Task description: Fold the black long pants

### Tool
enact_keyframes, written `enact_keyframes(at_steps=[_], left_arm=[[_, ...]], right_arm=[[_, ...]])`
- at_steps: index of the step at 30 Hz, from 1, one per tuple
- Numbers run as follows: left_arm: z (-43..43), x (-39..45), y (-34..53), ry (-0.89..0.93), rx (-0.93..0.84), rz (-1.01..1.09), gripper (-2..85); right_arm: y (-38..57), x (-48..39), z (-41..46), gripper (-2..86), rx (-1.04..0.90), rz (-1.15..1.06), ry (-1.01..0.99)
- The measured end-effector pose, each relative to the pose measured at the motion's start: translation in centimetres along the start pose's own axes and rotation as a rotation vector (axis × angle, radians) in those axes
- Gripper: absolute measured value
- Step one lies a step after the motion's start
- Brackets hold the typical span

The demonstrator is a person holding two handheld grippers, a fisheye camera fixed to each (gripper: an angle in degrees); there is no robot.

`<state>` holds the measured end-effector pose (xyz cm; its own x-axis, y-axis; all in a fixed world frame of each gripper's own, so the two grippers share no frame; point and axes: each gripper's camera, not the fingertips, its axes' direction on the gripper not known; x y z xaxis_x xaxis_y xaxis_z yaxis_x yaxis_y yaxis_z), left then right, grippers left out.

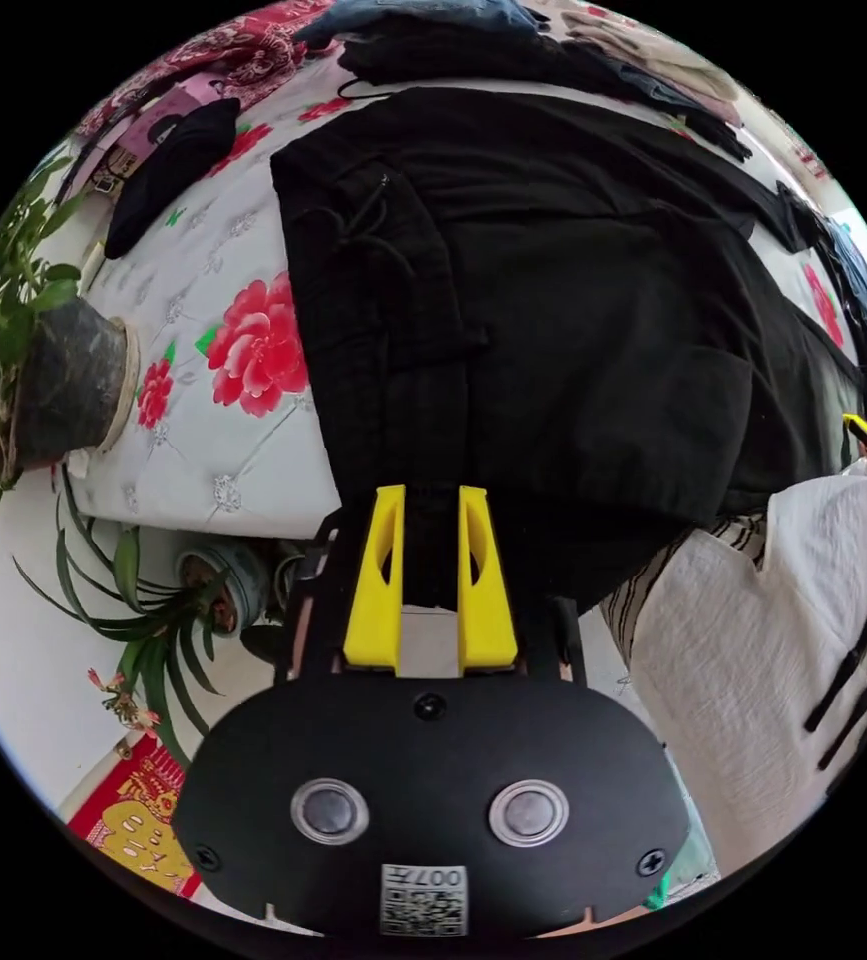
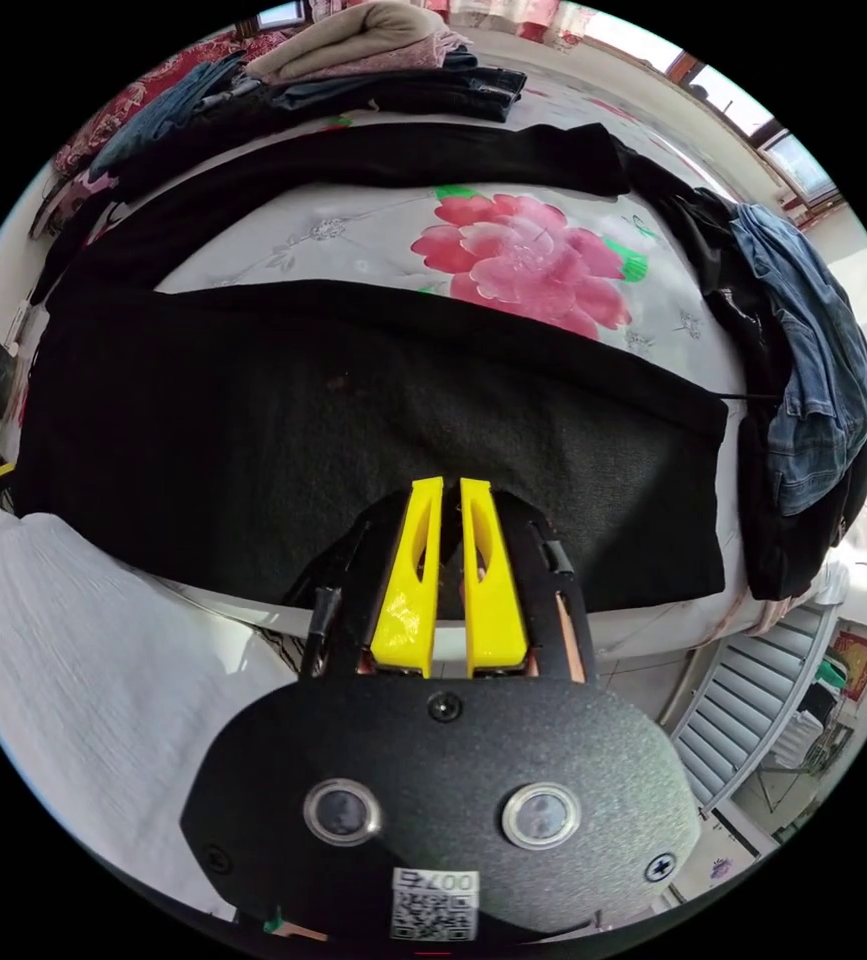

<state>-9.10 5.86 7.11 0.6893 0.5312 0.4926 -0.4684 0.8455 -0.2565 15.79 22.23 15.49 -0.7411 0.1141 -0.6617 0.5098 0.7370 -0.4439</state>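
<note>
Yellow jaws, 2 of them, on the left gripper (image 1: 430,492), set a little apart with black cloth between them at the near edge of the bed; whether both press on it cannot be told. Black long pants (image 1: 573,330) spread flat across the floral bedspread (image 1: 233,350), waist end with its drawstring close above the jaws, near hem hanging slightly over the bed edge. Beyond the pants, a heap of dark and blue clothes (image 1: 433,30) along the far side of the bed. Beside the bed, 2 potted plants: 1 in a dark pot (image 1: 63,385), 1 with long thin leaves (image 1: 208,580) on the floor below. White sleeve (image 1: 783,640) of a person at the right.

Yellow again on the right gripper (image 2: 451,485), 2 jaws nearly closed, a thin gap between the tips, resting over the black long pants (image 2: 253,430) near the bed edge; grip cannot be told. Pants lying as 2 long bands, 1 broad near band and 1 narrower leg (image 2: 383,155) further back, a pink flower of the bedspread (image 2: 523,250) showing between them. Blue denim garment (image 2: 813,370) piled at the right end of the bed. More folded clothes (image 2: 373,45) at the far side. White cloth of the person (image 2: 83,680) at lower left.
</note>
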Motion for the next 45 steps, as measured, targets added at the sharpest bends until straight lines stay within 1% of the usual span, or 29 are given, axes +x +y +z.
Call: enact_keyframes(at_steps=[1, 3, 5, 7, 8, 10, 12, 14, 16, 18, 19, 20, 22, 24, 27, 29, 31, 34, 36, 38, 41, 43, 45], left_arm=[[-0.3, 0.3, -0.2, -0.018, -0.011, 0.027, 4.4], [-1.6, 0.1, 0.3, -0.052, 0.031, 0.046, 3.3], [-5.8, -2.0, 2.3, 0.012, 0.147, -0.014, 2.8], [-9.0, -3.3, 4.5, 0.031, 0.230, -0.049, 2.9], [-9.8, -3.8, 5.8, 0.031, 0.242, -0.059, 3.1], [-8.6, -4.4, 6.9, 0.044, 0.207, -0.087, 4.3], [-4.1, -4.9, 7.0, 0.104, 0.113, -0.141, 5.5], [1.3, -4.8, 6.3, 0.207, 0.011, -0.222, 6.7], [1.5, -4.2, 5.4, 0.183, -0.006, -0.214, 7.3], [0.9, -3.2, 4.6, 0.113, -0.031, -0.139, 7.6], [0.3, -2.8, 4.5, 0.080, -0.047, -0.092, 7.5], [-0.5, -2.8, 4.8, 0.078, -0.050, -0.067, 6.4], [-2.1, -3.7, 5.6, 0.143, -0.049, -0.064, 4.3], [-4.3, -5.3, 6.6, 0.149, -0.009, -0.122, 3.5], [-8.2, -7.9, 5.8, 0.175, 0.113, -0.188, 4.3], [-10.2, -8.6, 2.2, 0.183, 0.192, -0.174, 4.9], [-11.0, -8.3, -2.0, 0.175, 0.219, -0.130, 4.5], [-11.2, -7.7, -9.7, 0.148, 0.216, -0.079, 0.7], [-10.8, -7.9, -14.4, 0.137, 0.201, -0.065, 0.7], [-9.7, -8.3, -20.2, 0.126, 0.144, -0.055, 2.8], [-8.1, -8.3, -25.9, 0.081, 0.073, -0.031, 6.0], [-6.8, -7.8, -28.4, 0.042, 0.023, -0.005, 7.0], [-4.8, -7.1, -30.4, 0.006, -0.070, 0.033, 6.3]], right_arm=[[-0.3, 0.0, -0.1, 0.7, 0.002, 0.000, -0.003], [-0.7, 0.0, -0.2, 0.7, 0.002, -0.013, -0.006], [-1.4, 0.2, -0.4, 0.7, -0.020, -0.031, -0.010], [-2.1, 0.3, -0.5, 0.7, -0.043, -0.033, -0.018], [-2.4, 0.3, -0.5, 0.8, -0.052, -0.033, -0.029], [-2.8, 0.2, -0.5, 0.9, -0.053, -0.031, -0.034], [-2.9, 0.0, -0.5, 1.0, -0.045, -0.030, -0.029], [-2.7, -0.1, -0.5, 1.0, -0.023, -0.032, -0.023], [-2.8, 0.1, -0.6, 1.1, -0.033, -0.020, -0.028], [-3.4, 0.8, -0.8, 1.2, -0.079, 0.019, -0.038], [-3.7, 1.4, -1.5, 1.3, -0.051, 0.051, -0.057], [-3.7, 2.1, -2.7, 1.5, 0.024, 0.090, -0.093], [-4.0, 3.6, -4.5, 2.1, 0.129, 0.155, -0.160], [-4.6, 5.0, -6.0, 3.0, 0.208, 0.204, -0.204], [-7.3, 6.7, -7.3, 4.6, 0.279, 0.229, -0.231], [-11.0, 7.6, -7.8, 5.7, 0.299, 0.221, -0.225], [-14.5, 8.2, -8.1, 6.6, 0.307, 0.212, -0.206], [-20.7, 8.8, -8.7, 7.5, 0.316, 0.182, -0.206], [-24.6, 8.9, -9.0, 7.9, 0.323, 0.146, -0.179], [-29.6, 9.0, -8.4, 8.3, 0.304, 0.105, -0.138], [-35.3, 9.4, -6.3, 8.7, 0.256, 0.097, -0.107], [-38.1, 9.8, -4.6, 8.9, 0.230, 0.105, -0.076], [-40.4, 10.2, -2.7, 8.9, 0.193, 0.113, -0.027]])
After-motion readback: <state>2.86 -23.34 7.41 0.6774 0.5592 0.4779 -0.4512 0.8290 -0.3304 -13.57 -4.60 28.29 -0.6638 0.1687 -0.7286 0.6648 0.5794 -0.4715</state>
